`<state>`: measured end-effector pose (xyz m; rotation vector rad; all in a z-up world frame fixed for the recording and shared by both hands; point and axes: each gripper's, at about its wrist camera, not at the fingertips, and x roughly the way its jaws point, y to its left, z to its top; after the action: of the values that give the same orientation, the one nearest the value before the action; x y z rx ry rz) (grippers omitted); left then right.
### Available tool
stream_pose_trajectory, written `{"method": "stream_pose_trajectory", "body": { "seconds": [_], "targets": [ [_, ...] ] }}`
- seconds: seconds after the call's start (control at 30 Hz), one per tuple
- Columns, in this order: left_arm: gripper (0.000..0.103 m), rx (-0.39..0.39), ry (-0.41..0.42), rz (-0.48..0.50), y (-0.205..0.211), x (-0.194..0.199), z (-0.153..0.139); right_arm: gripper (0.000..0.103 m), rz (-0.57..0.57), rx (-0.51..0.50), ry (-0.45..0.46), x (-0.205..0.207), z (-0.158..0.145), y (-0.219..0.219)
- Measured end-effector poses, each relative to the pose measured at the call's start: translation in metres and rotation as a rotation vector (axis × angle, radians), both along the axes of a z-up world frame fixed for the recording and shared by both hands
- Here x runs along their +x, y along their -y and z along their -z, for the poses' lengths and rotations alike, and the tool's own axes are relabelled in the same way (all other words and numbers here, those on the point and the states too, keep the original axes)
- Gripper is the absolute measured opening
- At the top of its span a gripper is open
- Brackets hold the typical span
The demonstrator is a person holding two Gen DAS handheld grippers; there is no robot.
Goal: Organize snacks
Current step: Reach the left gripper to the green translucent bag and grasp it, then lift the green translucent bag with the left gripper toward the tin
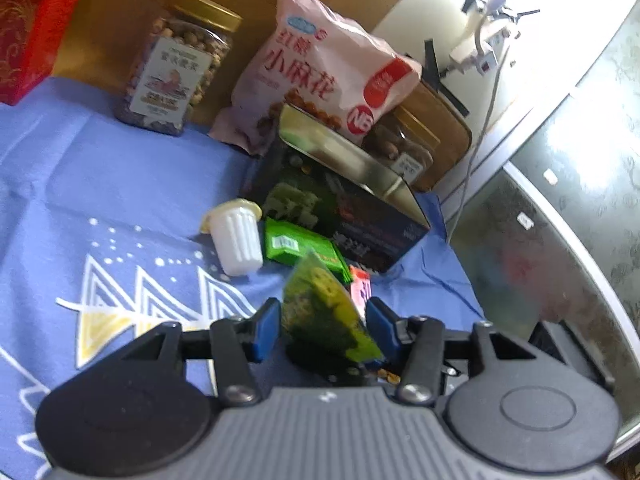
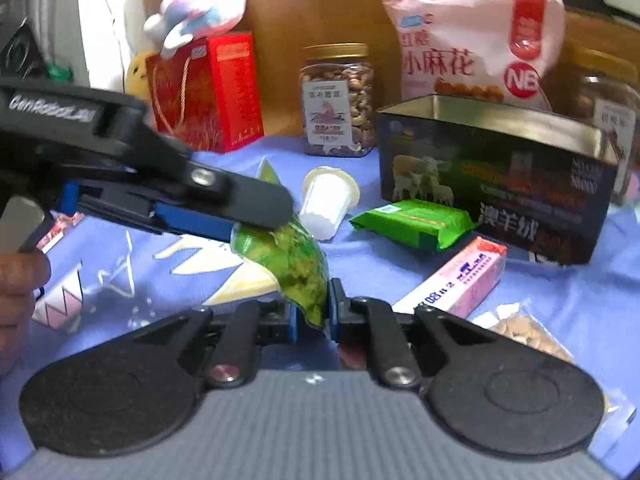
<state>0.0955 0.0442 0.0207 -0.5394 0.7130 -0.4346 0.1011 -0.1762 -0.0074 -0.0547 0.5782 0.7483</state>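
You held a green snack pouch (image 2: 292,264) between both tools above the blue patterned cloth (image 1: 120,184). Your right gripper (image 2: 314,314) had its blue pads closed narrowly on the pouch's lower end, while your left gripper (image 1: 324,328), reaching in from the left in the right wrist view, gripped the pouch's upper part with its fingers partly apart, the pouch filling the gap between them. The pouch hung tilted, clear of the cloth.

Beyond it on the cloth lay a white ribbed cup (image 2: 328,200) on its side, a flat green packet (image 2: 416,224) just beside an open dark tin box (image 2: 500,184), and a pink carton (image 2: 456,284) lying in front of the tin. A clear bag of nuts (image 2: 528,332) sat near your right gripper. At the back stood a gold-lidded nut jar (image 1: 176,68), a pink snack bag (image 1: 320,68) leaning behind the tin, and a red gift box (image 2: 208,92) with a plush toy (image 2: 200,4) on top.
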Motion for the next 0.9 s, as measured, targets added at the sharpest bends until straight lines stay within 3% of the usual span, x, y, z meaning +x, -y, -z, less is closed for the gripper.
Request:
{"method": "stream_pose_trajectory", "body": {
  "seconds": [0.17,0.37,0.47,0.53,0.57,0.77,0.9],
  "targets": [
    [0.073,0.006,-0.011,0.011,0.003,0.001,-0.006,0.018,-0.004,-0.044,0.036,-0.007,0.0,-0.011],
    [0.073,-0.006,-0.082,0.062,0.017,0.014,0.007,0.021,-0.009,-0.078,0.061,-0.01,0.0,-0.013],
    [0.053,-0.01,-0.116,0.045,0.016,0.022,0.015,0.025,-0.017,-0.123,0.097,-0.015,0.0,-0.019],
    [0.03,-0.018,-0.137,0.023,0.01,0.026,0.02,0.029,-0.023,-0.127,0.1,-0.015,0.0,-0.019],
    [0.026,-0.028,-0.147,0.013,0.006,0.027,0.022,0.032,-0.022,-0.119,0.094,-0.014,0.0,-0.018],
    [0.02,-0.064,-0.153,0.003,-0.005,0.027,0.026,0.06,-0.059,-0.078,0.054,-0.009,0.0,-0.017],
    [0.019,-0.114,-0.084,0.041,-0.014,0.019,0.011,0.063,-0.065,-0.066,0.044,-0.008,0.001,-0.018]
  ]
}}
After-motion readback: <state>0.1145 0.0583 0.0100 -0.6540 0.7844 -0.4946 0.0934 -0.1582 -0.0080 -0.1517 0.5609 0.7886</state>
